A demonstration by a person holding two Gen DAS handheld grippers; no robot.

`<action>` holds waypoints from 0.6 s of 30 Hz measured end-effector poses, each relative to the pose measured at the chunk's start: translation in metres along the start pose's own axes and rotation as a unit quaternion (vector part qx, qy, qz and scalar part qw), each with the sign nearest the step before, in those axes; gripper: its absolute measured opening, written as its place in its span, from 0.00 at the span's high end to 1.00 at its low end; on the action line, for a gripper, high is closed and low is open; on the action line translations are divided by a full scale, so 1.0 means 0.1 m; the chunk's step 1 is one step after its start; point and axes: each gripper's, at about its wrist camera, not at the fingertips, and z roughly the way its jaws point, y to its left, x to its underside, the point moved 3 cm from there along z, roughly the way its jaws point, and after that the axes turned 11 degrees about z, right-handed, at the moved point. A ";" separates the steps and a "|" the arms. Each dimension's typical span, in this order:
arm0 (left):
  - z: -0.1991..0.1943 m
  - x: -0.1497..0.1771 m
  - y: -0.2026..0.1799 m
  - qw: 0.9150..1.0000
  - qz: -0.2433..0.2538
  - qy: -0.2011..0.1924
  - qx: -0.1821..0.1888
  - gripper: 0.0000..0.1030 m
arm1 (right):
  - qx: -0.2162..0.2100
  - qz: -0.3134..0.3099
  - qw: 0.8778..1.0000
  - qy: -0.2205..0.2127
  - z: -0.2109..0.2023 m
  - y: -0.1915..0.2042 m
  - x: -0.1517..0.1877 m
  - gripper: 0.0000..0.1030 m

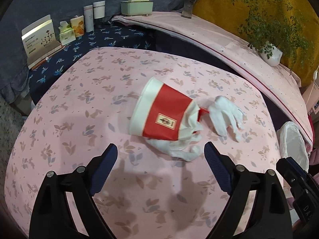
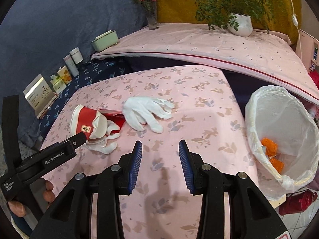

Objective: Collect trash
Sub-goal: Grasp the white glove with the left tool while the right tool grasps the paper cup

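A table draped in a pink rabbit-print cloth (image 1: 79, 119) fills both views, with a navy flowered cloth, boxes and tins ranged along the upper left, and a potted plant (image 2: 240, 26) on a pale ledge at the upper right. Near the centre of the left wrist view a crushed red-and-cream paper cup (image 1: 161, 113) lies on its side, partly on top of one white glove (image 1: 179, 149), while a second white glove (image 1: 225, 115) lies just to its right. At the right edge of the right wrist view a bin lined with a white bag (image 2: 279, 139) is seen, with something orange already inside.

The left gripper (image 1: 160, 155) is spread wide and holds nothing; the cup and the lower glove lie just beyond its tips. The right gripper (image 2: 160, 155) is partly open and also empty, with bare cloth between its fingers.

The step in hand is judged to be the approach to the cup. The wide jaws would best be lowered astride the cup's flattened body and closed gently, since thin paper is likely to buckle or slip; the glove beneath could be dragged along if the tips are set too low.

"GenRobot.AI" and "Data Acquisition System" can be read on the left tool in the right wrist view. The cup's small emblem label and the box print at the upper left cannot be made out.
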 end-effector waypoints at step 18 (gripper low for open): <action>0.10 0.00 0.85 0.998 -0.068 0.008 0.004 0.18 | -0.051 -0.051 0.996 0.047 0.80 1.05 -0.02 0.63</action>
